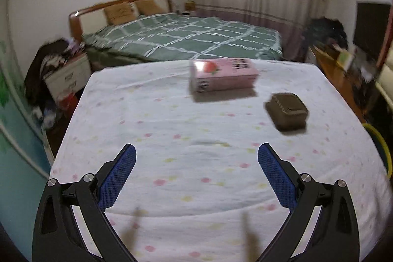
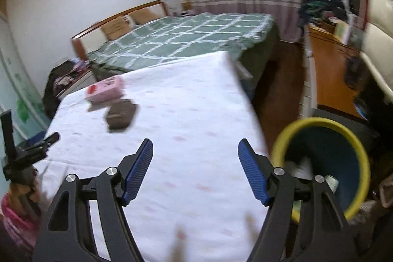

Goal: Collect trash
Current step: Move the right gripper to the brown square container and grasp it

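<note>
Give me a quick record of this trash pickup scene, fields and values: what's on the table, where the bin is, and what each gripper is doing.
surface: table with white flowered cloth
trash on table: pink carton lying on its side; dark brown box beside it, nearer the bin side
bin: yellow-rimmed bin on the floor off the table's right edge, some items inside
left gripper: open, empty, above the cloth
right gripper: open, empty, over the table edge near the bin
background: bed with green checked cover

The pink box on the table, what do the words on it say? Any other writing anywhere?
Pink box: dark letters and a barcode beside a peach picture, too blurred to read.
Brown box: no writing shows.
Nothing else in either view can be read.
</note>
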`<state>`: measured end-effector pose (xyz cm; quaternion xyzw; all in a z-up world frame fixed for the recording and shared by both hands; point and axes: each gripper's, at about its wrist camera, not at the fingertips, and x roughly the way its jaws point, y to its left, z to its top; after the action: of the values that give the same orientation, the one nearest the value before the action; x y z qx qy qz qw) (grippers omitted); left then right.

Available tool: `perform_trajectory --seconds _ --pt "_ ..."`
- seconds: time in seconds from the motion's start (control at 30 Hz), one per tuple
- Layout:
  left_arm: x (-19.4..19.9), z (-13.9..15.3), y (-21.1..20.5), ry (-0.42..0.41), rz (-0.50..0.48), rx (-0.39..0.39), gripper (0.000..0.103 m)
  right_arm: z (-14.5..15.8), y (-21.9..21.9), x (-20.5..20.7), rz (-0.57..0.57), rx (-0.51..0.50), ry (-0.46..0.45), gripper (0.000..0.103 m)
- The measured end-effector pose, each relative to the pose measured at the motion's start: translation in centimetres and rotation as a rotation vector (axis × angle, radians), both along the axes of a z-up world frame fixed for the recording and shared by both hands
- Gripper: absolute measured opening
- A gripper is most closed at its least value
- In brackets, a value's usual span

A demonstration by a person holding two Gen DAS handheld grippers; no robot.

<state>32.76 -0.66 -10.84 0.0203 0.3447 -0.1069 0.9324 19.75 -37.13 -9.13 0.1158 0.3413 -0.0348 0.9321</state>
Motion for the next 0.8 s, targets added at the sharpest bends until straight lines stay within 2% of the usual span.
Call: perform_trajectory --seconds 0.13,0.23,0.33,0.5,0.8 --pt "1.1 -1.0 2.1 0.022 0.082 0.015 0.098 0.2 4.9 4.6 0.096 0.008 0.024 0.068" --pt "1.6 -1.7 3.4 0.065 0.116 -0.020 0.098 0.1 8.0 7.8 0.146 0.003 0.047 0.068" --pt "1.6 -2.0 3.9 0.085 0.140 -0.040 0.098 -0.2 10.3 10.7 0.163 0.014 0.072 0.068" --pt "1.7 -2.1 3.5 0.101 0.141 -0.036 0.098 -1.9 12.6 15.7 0.133 0.001 0.122 0.075" --pt "2.2 -2.7 3.3 0.145 0.142 -0.041 0.098 -4.5 14.5 17.8 0.093 -0.065 0.169 0.077"
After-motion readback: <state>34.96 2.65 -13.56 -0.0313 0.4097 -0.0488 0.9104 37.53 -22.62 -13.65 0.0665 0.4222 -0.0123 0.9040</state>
